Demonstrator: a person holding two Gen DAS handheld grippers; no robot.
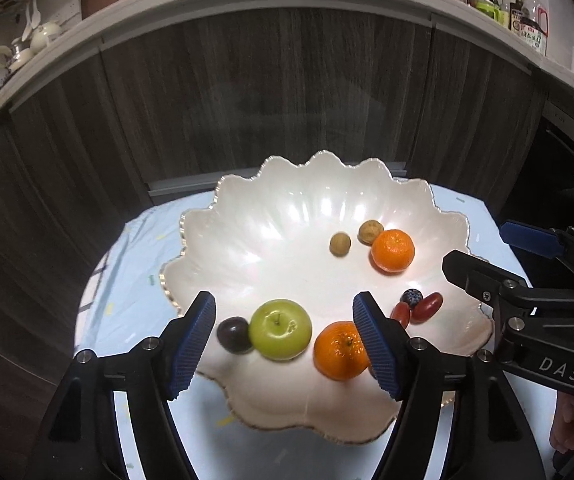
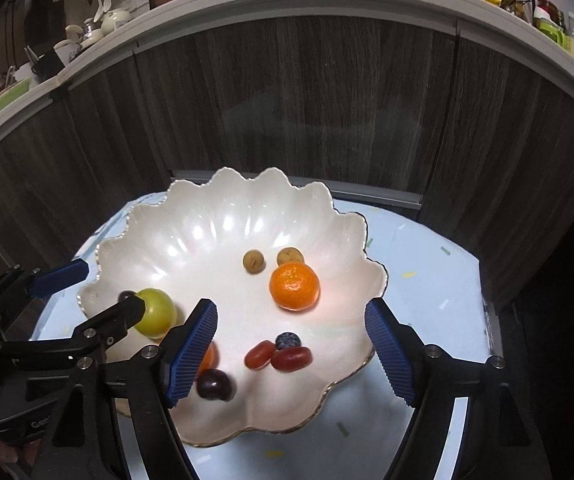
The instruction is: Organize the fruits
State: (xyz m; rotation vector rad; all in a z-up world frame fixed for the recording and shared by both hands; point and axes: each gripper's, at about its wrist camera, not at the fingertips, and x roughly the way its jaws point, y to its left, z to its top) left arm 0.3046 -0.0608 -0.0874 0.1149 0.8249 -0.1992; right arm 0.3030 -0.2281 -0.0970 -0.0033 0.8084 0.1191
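Observation:
A white scalloped bowl [image 1: 287, 208] [image 2: 215, 216] holds all the fruit. In the left wrist view a green apple [image 1: 279, 329], a dark plum [image 1: 234, 335] and an orange [image 1: 341, 350] lie near the front, a second orange [image 1: 392, 250] and two brown nuts [image 1: 340, 244] farther back, two red dates [image 1: 427, 306] and a blueberry [image 1: 412, 297] at the right. My left gripper [image 1: 285, 344] is open and empty above the apple. My right gripper [image 2: 291, 354] is open and empty above the dates [image 2: 291, 359], with a dark plum [image 2: 215, 385] by its left finger.
The bowl stands on a small round table with a light blue cloth [image 2: 419, 280]. Dark wood cabinet fronts [image 1: 271, 88] rise behind it, under a white counter with bottles [image 1: 527, 20] and dishes [image 2: 3, 96]. The table's edges drop off on all sides.

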